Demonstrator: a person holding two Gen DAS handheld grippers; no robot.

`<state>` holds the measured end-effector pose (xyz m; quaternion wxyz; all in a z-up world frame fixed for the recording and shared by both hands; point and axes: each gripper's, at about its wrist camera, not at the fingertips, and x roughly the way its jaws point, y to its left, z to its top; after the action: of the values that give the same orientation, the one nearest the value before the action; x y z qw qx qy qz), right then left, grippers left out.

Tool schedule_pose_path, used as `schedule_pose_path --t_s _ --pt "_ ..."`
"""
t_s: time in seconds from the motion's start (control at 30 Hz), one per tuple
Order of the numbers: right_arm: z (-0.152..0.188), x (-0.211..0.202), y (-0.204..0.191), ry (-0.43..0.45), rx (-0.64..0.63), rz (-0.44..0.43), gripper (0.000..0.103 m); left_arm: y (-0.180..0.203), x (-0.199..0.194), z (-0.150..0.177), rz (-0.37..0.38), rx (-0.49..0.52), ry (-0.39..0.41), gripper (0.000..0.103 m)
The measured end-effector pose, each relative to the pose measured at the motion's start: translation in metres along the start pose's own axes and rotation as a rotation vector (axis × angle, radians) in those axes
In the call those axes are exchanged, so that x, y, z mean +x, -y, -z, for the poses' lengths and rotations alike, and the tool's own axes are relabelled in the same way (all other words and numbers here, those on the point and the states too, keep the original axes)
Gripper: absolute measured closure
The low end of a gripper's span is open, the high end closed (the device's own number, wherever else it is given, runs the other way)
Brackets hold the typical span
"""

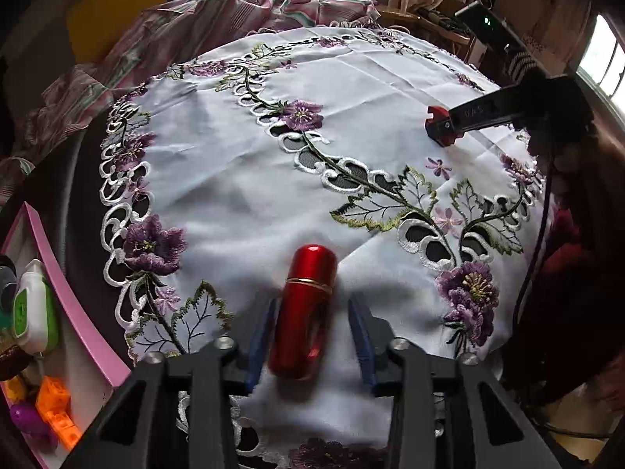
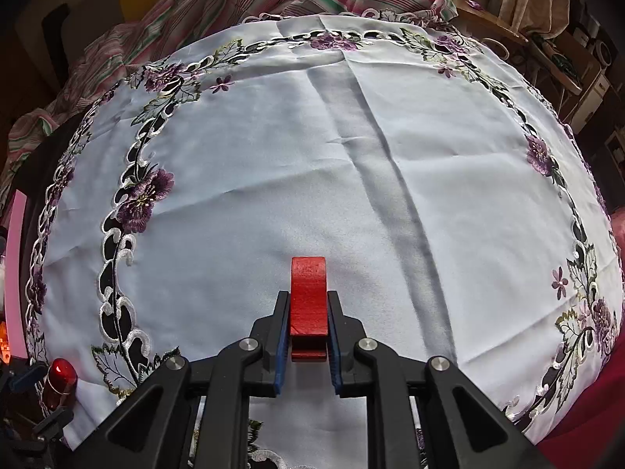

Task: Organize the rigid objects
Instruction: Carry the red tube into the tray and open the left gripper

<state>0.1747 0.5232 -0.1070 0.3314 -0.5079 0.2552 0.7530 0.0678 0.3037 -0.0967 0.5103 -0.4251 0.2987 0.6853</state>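
The left gripper (image 1: 310, 336) has its blue-padded fingers standing apart on either side of a red metal cylinder (image 1: 306, 310), a lipstick-like tube with a thin gold band. In the left wrist view there is visible cloth between the right pad and the tube, and the left pad seems just beside it, so the jaws look apart and not pressing. The tube's long axis runs almost straight away from the gripper, along its fingers and tilted slightly to the right, with the rounded end far. It seems to rest on the embroidered white tablecloth (image 1: 242, 179) near the near-left edge.

The right gripper (image 2: 308, 332) is clamped on a red plastic clip-shaped piece (image 2: 308, 297), far to the right on the cloth.

The left hand is plainly the nearer one to the pink tray (image 1: 58, 273) of small items at the left.

Only the left wrist view shows the tray's contents; the right wrist view shows the tube (image 2: 61, 383) standing more upright than flat, so whether it is lifted I cannot tell.
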Motion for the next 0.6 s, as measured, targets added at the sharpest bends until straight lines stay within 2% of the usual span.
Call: schedule_pose_path --t_s 0.2,0.4,0.6 --pt "0.000 0.001 -0.006 0.014 -0.033 0.023 0.089 0.005 -0.012 0.005 -0.074 -0.019 0.059 0.077" --pt "0.002 0.001 -0.009 0.025 -0.053 0.031 0.089 -0.005 -0.054 0.008 -0.118 -0.105 0.150 0.077" --pt "0.003 0.002 -0.016 0.039 -0.084 0.043 0.089 -0.029 -0.084 0.018 -0.152 -0.215 0.208 0.077"
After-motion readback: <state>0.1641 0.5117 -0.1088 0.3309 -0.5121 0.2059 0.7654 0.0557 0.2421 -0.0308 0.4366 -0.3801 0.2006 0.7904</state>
